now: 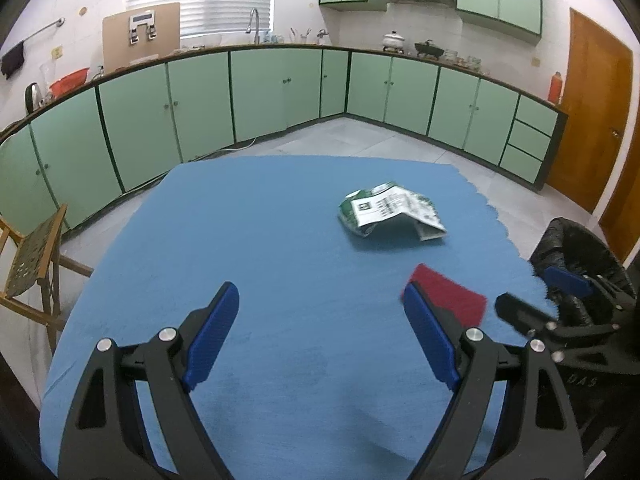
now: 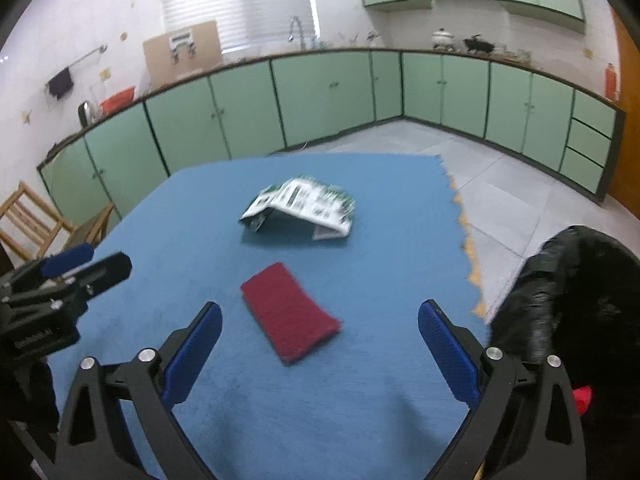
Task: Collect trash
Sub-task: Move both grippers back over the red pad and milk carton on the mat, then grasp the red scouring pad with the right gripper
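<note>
Left gripper [image 1: 320,336] and right gripper [image 2: 320,348] looked alike: black plastic frames with slotted cut-outs, angled arms, round silver bolt heads at the pivots. Fingers [image 1: 212,336] carried textured blue pads. Faint pale lettering showed on each black housing, unreadable. No sleeves or hands visible.

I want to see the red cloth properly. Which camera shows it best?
The right wrist view: the whole red cloth lies flat on the blue mat, between the open right claw's fingers, nothing covering it. In the left wrist view, the left claw's finger hides part of the red cloth.
</note>
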